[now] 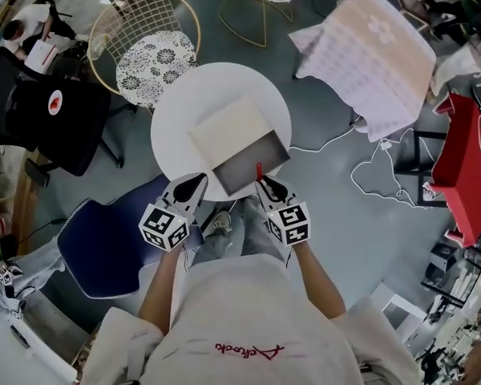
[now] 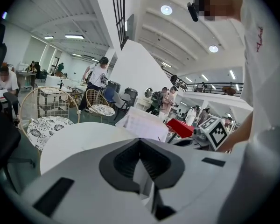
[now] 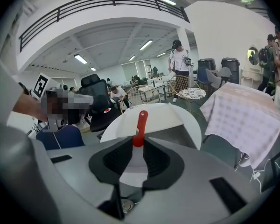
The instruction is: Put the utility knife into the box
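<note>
Black office chair point(image 1: 56, 111) at far left, a gold wire chair point(image 1: 148, 50) with a patterned cushion beyond it, and a blue chair point(image 1: 104, 247) nearer the person crowd the left side of the round white tabletop point(image 1: 184, 111); the wire chair's rim nearly meets the tabletop's far-left edge.

Left tool point(image 1: 194, 183): at the near-left rim, just beside the near-left corner of the box point(image 1: 244, 165). Its own view shows the dark pads drawn together at the tips with nothing between them.

Box: open, grey inside, its cream lid point(image 1: 231, 125) laid back toward the tabletop's centre. The near corner reaches almost to the near rim; bare white surface lies to the left and on the far side.

Right tool point(image 1: 266, 184): at the box's near-right side, clamped on the red utility knife point(image 1: 258, 172), which stands up out of the pads over the near-right part of the box's interior.

Further right, past open grey floor with loose white cables point(image 1: 377, 167), are a draped chequered cloth point(image 1: 369, 62) and a red stand point(image 1: 465, 167), both well apart from the tabletop.

Views: only the head view shows the box's inside and both tools together. The right gripper view shows the pads pressing either side of the knife and a small hole near its upper end. The left gripper view shows the tabletop's curved edge and the right tool's marker cube point(image 2: 215, 131).
</note>
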`<state>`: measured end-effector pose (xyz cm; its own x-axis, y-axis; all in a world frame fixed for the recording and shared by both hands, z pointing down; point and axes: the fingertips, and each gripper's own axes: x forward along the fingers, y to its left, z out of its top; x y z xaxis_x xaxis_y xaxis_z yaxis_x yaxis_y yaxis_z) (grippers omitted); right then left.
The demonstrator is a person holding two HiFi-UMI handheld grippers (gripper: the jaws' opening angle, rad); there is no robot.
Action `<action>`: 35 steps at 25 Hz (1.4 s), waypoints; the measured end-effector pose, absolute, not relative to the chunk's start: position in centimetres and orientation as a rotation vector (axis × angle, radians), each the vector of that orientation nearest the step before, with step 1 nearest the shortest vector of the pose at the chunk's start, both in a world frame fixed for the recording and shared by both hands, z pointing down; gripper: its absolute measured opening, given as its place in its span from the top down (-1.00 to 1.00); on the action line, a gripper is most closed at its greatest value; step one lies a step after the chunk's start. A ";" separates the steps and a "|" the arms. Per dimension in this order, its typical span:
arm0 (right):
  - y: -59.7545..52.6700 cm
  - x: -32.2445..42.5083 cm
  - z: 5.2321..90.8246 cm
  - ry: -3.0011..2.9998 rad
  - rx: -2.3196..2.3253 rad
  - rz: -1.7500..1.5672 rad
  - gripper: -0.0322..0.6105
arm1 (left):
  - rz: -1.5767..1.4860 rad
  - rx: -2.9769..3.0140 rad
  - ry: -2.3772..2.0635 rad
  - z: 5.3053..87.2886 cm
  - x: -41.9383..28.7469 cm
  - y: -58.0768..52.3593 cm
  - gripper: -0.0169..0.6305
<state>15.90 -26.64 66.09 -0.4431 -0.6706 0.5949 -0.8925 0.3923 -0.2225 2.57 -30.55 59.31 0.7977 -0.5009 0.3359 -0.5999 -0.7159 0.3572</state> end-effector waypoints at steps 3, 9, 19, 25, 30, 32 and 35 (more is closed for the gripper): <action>-26.9 15.7 66.9 -2.235 1.302 0.716 0.65 | 0.299 2.517 -0.831 59.8 2.2 -30.5 0.91; -27.9 15.5 68.8 -2.206 1.121 0.582 0.65 | 0.272 2.505 -0.872 59.5 1.6 -31.2 0.91; -27.4 13.5 71.4 -2.080 0.551 0.100 0.65 | 0.238 2.467 -0.927 59.5 -0.2 -30.7 0.91; -27.5 12.9 72.6 -1.967 0.279 -0.151 0.65 | 0.213 2.448 -0.958 59.5 -1.1 -30.3 0.91; -28.2 12.6 73.3 -1.933 0.202 -0.163 0.65 | 0.195 2.433 -0.985 59.5 -1.8 -30.0 0.91; -28.6 12.5 73.8 -1.919 0.182 -0.152 0.65 | 0.191 2.424 -1.001 59.6 -2.3 -29.9 0.91; -29.0 12.5 75.1 -1.876 0.123 -0.145 0.65 | 0.195 2.417 -1.022 59.8 -2.8 -29.8 0.91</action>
